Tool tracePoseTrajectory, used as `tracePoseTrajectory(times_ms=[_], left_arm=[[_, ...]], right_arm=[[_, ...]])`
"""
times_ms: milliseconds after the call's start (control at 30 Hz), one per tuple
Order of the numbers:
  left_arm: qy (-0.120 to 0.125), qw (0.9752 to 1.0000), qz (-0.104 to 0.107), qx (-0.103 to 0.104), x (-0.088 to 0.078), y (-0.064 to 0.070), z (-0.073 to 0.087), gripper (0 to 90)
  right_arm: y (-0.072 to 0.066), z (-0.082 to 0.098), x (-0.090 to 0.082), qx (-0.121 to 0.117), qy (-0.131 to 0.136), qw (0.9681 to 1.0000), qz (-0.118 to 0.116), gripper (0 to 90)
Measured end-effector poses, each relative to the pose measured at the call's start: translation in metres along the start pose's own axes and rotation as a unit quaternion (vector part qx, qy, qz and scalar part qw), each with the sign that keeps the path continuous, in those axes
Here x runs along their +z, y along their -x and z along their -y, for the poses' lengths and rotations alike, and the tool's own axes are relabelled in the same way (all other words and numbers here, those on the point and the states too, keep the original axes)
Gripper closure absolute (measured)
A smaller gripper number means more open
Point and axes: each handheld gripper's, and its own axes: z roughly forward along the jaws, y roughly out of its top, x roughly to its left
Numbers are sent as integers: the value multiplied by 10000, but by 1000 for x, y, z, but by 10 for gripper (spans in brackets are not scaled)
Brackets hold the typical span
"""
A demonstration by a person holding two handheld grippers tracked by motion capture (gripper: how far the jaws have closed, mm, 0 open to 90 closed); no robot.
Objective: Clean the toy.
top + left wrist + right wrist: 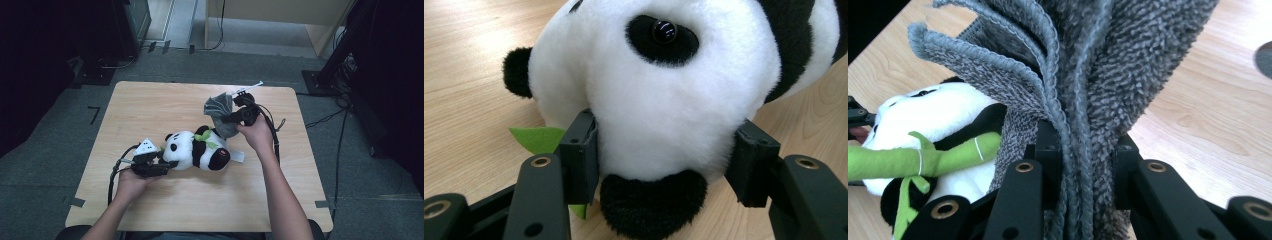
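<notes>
The left gripper [664,165] clamps the soft panda [197,149] head at table centre — the right gripper [1083,170] pinches the limp grey cloth [221,114] at one o'clock — both light, best held by bunched folds.

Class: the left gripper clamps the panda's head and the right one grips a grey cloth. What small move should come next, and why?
Probably bring the cloth down onto the panda: the right gripper holds it bunched just above the toy, which the left gripper steadies.
</notes>
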Motion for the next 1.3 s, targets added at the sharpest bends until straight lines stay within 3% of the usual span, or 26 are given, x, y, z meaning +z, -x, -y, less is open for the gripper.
tracePoseTrajectory(times_ms=[433, 567, 833, 1000, 1067, 1233, 1267, 1300], left_arm=[[8, 10000, 2, 4, 0, 0, 0, 406], [-5, 10000, 7, -14, 0, 0, 0, 406], [-1, 10000, 6, -19, 0, 0, 0, 407], [9, 9999, -78, -103, -1, 2, -4, 416], [-7, 9999, -98, -125, -1, 2, -5, 424], [-30, 9997, -99, -225, -2, 2, -10, 441], [-30, 9997, -99, -225, -2, 2, -10, 441], [-13, 9996, -95, -277, -2, 2, -11, 442]], right_arm=[[22, 19, -2, 227, -217, 9994, 129, 747], [30, 28, -2, 287, -380, 9983, 347, 746], [39, 38, -18, 452, -105, 9980, 431, 749], [26, 37, -44, 418, 379, 9983, 128, 749], [21, 37, -48, 387, 460, 9981, 125, 749], [-14, 34, -60, -32, 717, 9974, -70, 749], [-14, 34, -60, -32, 717, 9974, -70, 749], [-28, 32, -62, -191, 787, 9966, -166, 748]])
